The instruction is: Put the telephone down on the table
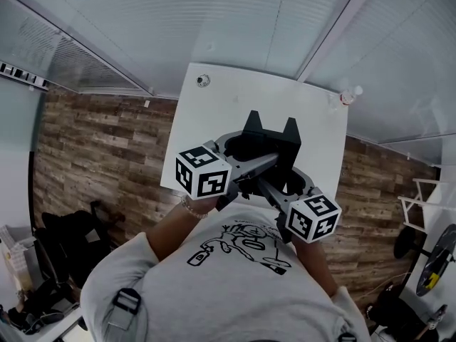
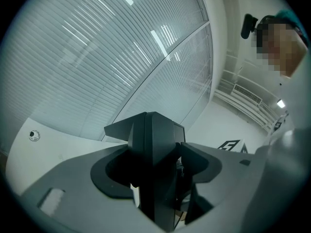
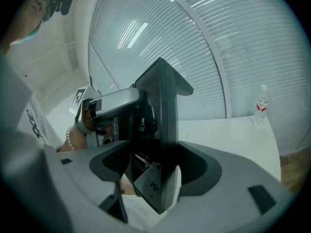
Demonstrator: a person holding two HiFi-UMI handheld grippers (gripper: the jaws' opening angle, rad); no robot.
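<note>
While the left tongs [image 2: 155, 171] and right tongs [image 3: 158, 171] each clamp the black telephone [image 1: 271, 140] from opposite sides, it sits over the near part of the white surface [image 1: 214, 109]; bottle [image 1: 347, 97] far right

The telephone [image 1: 271, 142] is shown in black. The left gripper [image 2: 155, 174] and the right gripper [image 3: 158, 178] are finished in grey, with darker grey hollows, and each cube [image 1: 203, 174] is covered in black-and-white square markers. The table [image 1: 206, 112] is white. The floor [image 1: 100, 148] is laid in brown wood planks of mixed light and dark tones. The shirt [image 1: 214, 283] is pale grey and is printed with a black line drawing. The bottle [image 1: 347, 97] is clear, with a red label and a white cap. The blinds [image 2: 97, 57] are ruled in fine pale stripes.
</note>
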